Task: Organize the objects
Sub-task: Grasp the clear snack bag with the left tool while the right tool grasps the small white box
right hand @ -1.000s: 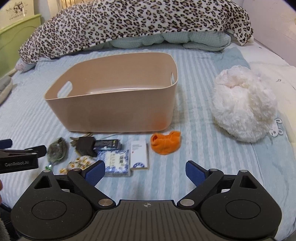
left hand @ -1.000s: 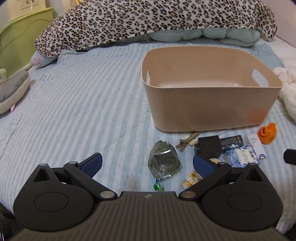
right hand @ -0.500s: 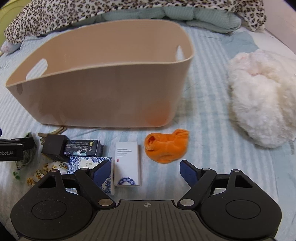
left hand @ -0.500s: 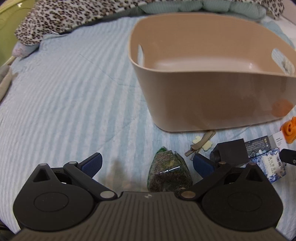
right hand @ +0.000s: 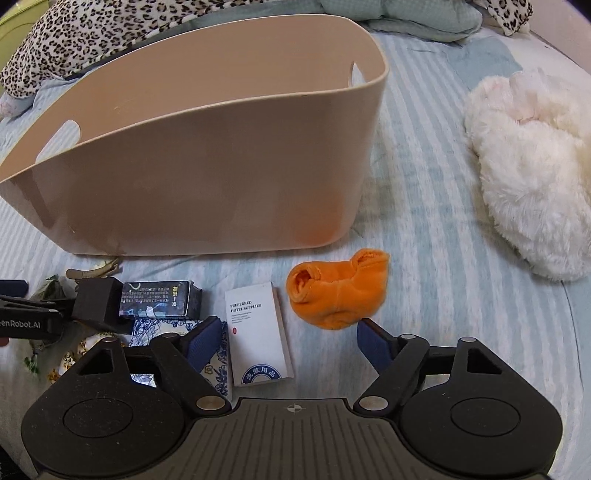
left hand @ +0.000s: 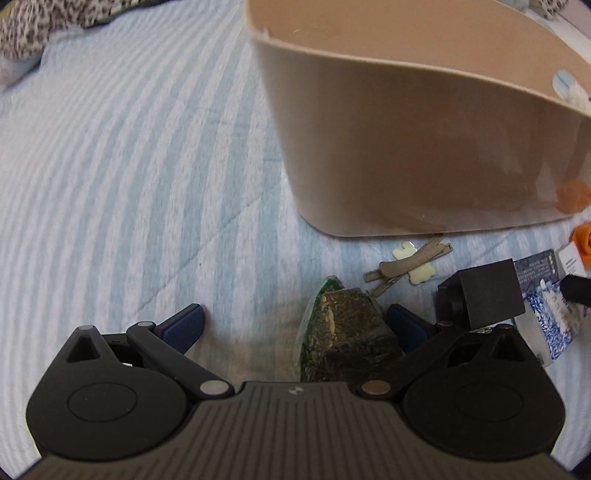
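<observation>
A beige bin stands on the striped bed; it also shows in the right wrist view. My left gripper is open, low over the bed, with a clear packet of dark dried leaves between its fingers near the right one. My right gripper is open; a white hotel-supplies box lies between its fingers and an orange sock lies just ahead of its right finger. A black cube, a dark box and a blue patterned packet lie in between.
Beige hair clips lie by the bin's base. A white plush toy sits at the right. A leopard-print blanket and teal bedding lie behind the bin. Bare striped bedspread extends to the left.
Both grippers have moved forward and down toward the objects. The leaf packet now sits between the left fingers; the white box and orange sock are now at the right fingertips.
</observation>
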Available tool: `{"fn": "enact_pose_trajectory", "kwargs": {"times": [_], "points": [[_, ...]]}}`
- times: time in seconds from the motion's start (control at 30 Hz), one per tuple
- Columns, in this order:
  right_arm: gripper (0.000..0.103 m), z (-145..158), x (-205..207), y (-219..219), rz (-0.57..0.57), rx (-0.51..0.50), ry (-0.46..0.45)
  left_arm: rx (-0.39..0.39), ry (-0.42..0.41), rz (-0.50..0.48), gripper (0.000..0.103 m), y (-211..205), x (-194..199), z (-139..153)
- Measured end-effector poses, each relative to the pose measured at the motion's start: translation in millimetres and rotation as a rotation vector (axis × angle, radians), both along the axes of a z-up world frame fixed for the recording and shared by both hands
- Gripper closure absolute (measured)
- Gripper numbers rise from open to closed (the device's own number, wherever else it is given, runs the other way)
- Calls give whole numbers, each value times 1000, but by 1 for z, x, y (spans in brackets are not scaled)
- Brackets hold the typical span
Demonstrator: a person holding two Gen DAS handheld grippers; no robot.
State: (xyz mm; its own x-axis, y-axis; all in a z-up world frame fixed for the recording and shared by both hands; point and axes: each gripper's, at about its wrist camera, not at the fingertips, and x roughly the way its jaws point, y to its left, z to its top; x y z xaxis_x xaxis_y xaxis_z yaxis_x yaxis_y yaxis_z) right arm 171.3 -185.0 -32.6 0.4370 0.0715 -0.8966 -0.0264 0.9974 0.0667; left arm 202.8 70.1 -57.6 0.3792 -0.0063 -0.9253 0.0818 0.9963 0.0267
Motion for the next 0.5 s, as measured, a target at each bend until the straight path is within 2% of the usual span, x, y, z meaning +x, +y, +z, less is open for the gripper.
{"fn": "enact_pose_trajectory", "kwargs": {"times": [0.13, 0.2, 0.27, 0.33, 0.4, 0.5], "points": [[37, 2, 0, -1, -5, 8, 6, -11, -4, -7, 1, 7, -4, 3], [52, 1, -1, -2, -10, 13, 16, -17, -12, -12, 7, 10, -7, 5], [55, -1, -2, -2, -8, 22, 37, -20, -19, -20, 15, 12, -11, 8], [55, -2, -4, 1, 3, 13, 33, -22, -23, -26, 19, 14, -14, 11], [64, -2, -4, 3, 11, 9, 26, -25, -28, -33, 23, 18, -16, 13], [71, 0, -5, 3, 6, 40, 24, -31, -35, -35, 32, 26, -18, 16]]}}
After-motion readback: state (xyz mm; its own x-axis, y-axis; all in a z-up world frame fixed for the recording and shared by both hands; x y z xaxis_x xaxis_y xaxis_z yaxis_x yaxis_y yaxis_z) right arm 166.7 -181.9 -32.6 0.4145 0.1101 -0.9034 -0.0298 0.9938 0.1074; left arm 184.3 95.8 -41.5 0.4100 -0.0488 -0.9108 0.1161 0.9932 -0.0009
